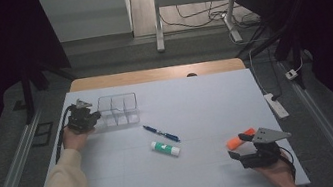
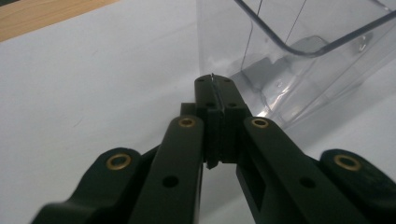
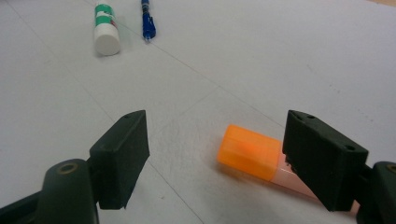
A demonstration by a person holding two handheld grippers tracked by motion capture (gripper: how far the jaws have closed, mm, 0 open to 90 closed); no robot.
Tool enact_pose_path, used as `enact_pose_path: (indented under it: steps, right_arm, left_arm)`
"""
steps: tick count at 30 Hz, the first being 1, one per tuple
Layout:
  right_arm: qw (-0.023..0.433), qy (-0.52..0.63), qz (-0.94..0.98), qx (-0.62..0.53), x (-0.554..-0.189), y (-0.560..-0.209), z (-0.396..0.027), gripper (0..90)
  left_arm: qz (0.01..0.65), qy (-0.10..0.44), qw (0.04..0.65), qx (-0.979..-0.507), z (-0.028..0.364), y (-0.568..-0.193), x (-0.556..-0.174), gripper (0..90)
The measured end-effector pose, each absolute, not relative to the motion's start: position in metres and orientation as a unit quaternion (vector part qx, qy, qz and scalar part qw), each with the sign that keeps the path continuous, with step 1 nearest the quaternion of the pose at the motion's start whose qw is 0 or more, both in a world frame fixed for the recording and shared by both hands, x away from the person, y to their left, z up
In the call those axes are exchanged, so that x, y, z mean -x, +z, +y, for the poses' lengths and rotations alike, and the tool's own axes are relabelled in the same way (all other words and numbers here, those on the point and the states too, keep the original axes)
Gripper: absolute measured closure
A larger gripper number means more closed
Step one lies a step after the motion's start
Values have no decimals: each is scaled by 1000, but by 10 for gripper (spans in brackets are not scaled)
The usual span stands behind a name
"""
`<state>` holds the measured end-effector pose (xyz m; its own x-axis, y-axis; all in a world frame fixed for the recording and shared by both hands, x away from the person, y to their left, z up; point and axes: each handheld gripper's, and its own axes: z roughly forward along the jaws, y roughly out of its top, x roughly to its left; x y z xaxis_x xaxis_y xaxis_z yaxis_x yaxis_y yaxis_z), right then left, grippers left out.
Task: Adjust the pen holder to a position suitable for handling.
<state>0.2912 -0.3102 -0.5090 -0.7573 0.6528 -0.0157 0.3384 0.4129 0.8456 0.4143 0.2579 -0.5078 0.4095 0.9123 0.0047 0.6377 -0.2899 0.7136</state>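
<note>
The right tool [image 3: 217, 158] is hovering wide open over the orange marker [image 3: 252, 151] at the surface's four o'clock, needing to close, while the closed, empty left tool [image 2: 217, 93] is bracing the clear organizer [image 1: 117, 110] at ten o'clock.

In the right gripper view, one jaw of the right gripper [image 3: 217, 158] is hiding the far end of the orange marker [image 3: 252, 151], and the top edge is cutting off the glue stick [image 3: 106, 28] and the pen [image 3: 147, 21]. In the left gripper view, the top and right edges are cropping the clear box [image 2: 299, 42]. In the high view, print on the glue stick [image 1: 166, 148] is showing too small to read.
</note>
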Motion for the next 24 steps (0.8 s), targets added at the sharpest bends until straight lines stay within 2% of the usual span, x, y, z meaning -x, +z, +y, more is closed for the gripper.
enact_pose_path:
  steps: [24]
  right_arm:
    - [174,446,826,-298,-291,-509,-310,224]
  left_arm:
    - [480,203,326,-789,228,-508,-420,893]
